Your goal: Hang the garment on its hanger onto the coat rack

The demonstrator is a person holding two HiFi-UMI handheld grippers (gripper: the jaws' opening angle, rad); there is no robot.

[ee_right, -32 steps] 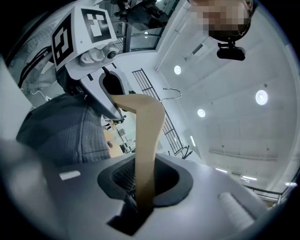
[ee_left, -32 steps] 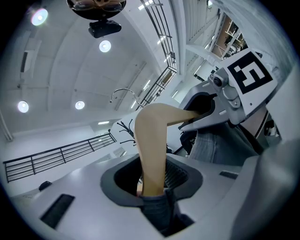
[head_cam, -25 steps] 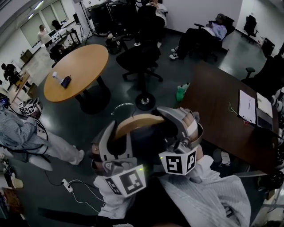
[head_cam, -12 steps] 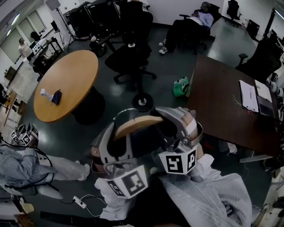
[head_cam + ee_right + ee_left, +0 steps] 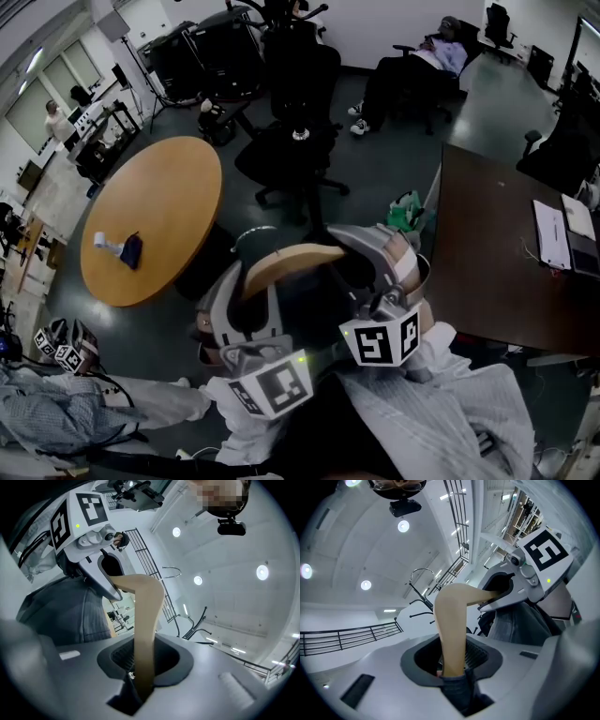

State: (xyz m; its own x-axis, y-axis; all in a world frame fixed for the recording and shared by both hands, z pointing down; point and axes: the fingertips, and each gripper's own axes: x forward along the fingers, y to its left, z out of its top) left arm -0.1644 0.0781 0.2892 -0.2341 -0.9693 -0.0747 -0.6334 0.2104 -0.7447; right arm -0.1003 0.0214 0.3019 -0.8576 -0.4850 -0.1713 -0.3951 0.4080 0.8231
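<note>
I hold a wooden hanger (image 5: 291, 262) high, close under the head camera. Its metal hook (image 5: 255, 228) points away from me. My left gripper (image 5: 242, 305) is shut on the hanger's left arm (image 5: 450, 625), with dark garment cloth (image 5: 457, 693) caught at the jaws. My right gripper (image 5: 386, 277) grips the right arm (image 5: 145, 630); its jaws are opening slightly, the wood still between them. The dark garment (image 5: 319, 436) hangs below, between both grippers. Black curved rack arms (image 5: 418, 603) show beyond the hook (image 5: 423, 572) in the left gripper view.
A round wooden table (image 5: 150, 225) stands on the left and a dark rectangular table (image 5: 497, 253) on the right. A black office chair (image 5: 291, 150) and a green bag (image 5: 405, 211) lie ahead. A person (image 5: 56, 417) crouches at lower left.
The room has slid across the head view as the camera turned. Both grippers and the hanger keep the same place in front of it.
</note>
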